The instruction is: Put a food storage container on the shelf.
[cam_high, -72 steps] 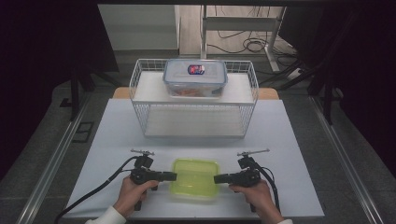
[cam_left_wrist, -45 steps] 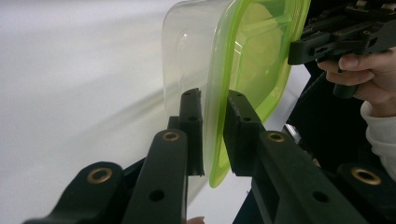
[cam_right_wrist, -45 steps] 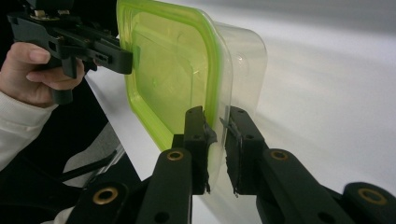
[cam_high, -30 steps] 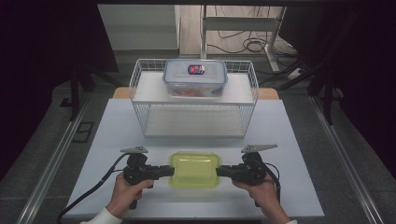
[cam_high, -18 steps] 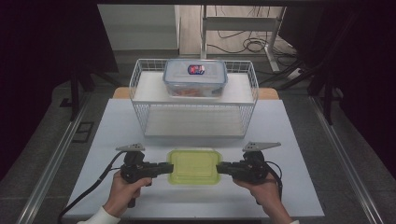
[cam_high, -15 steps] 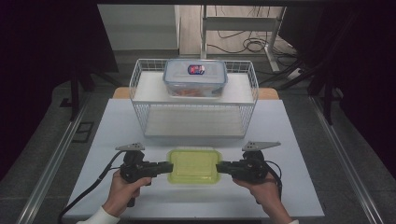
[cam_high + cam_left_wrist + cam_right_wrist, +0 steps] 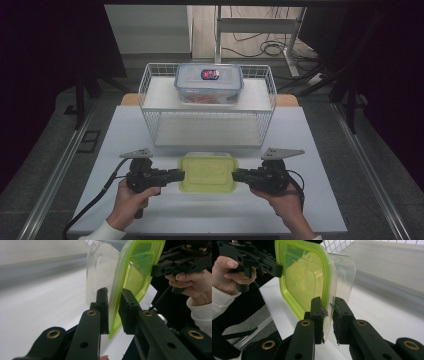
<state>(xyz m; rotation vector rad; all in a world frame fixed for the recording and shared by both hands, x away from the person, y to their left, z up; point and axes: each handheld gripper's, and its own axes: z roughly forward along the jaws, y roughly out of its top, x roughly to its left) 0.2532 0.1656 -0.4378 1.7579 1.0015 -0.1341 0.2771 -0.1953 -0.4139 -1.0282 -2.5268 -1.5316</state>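
Note:
A clear container with a lime-green lid (image 7: 208, 173) hangs just above the white table, held level between both hands. My left gripper (image 7: 179, 175) is shut on the lid's left rim; its jaws pinch the green edge (image 7: 114, 312) in the left gripper view. My right gripper (image 7: 236, 176) is shut on the right rim, clamping the lid's edge (image 7: 327, 315) in the right gripper view. Behind stands a white wire shelf (image 7: 208, 116) with a clear blue-lidded food box (image 7: 209, 82) on its upper tier.
The white table (image 7: 125, 135) is bordered by metal rails at left and right. The wire shelf's lower tier (image 7: 207, 131) sits directly behind the held container. Cables trail from both grippers toward the near edge. Dark floor and desk legs lie beyond.
Both grippers have lifted the green-lidded container off the table and carried it slightly up and toward the shelf. The grip on both rims is unchanged.

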